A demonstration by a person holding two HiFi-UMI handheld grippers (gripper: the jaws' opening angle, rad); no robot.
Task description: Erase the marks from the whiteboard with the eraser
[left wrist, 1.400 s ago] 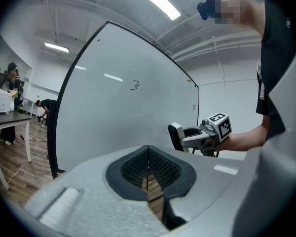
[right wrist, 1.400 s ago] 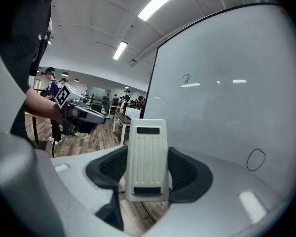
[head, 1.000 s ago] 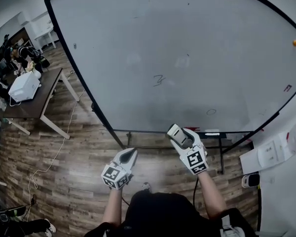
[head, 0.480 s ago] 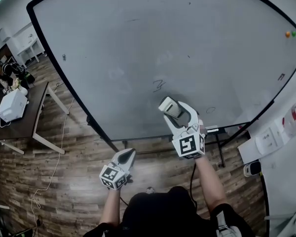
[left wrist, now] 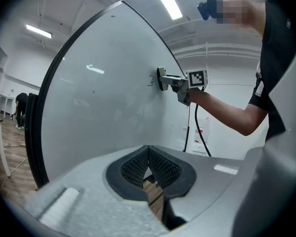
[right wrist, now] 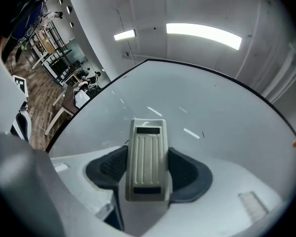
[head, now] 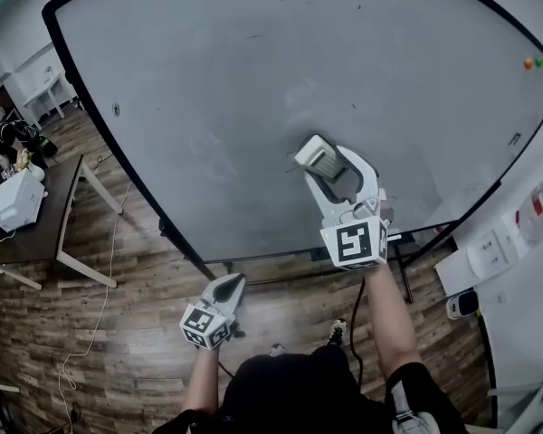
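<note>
The big whiteboard fills the head view. My right gripper is raised to it, shut on the beige eraser, which lies against the board's lower middle. In the left gripper view the eraser sits just right of a black scribble. The right gripper view shows the ribbed eraser clamped between both pads, with the board behind it. Small marks remain at the left and the right. My left gripper hangs low, away from the board, shut on nothing.
Orange and green magnets stick at the board's upper right. A table with a white device stands at the left on the wood floor. A white box sits by the wall at the right, and a cable trails across the floor.
My right gripper has risen with the eraser from below the board's bottom edge up onto the board, over the scribble. The left gripper has stayed low.
</note>
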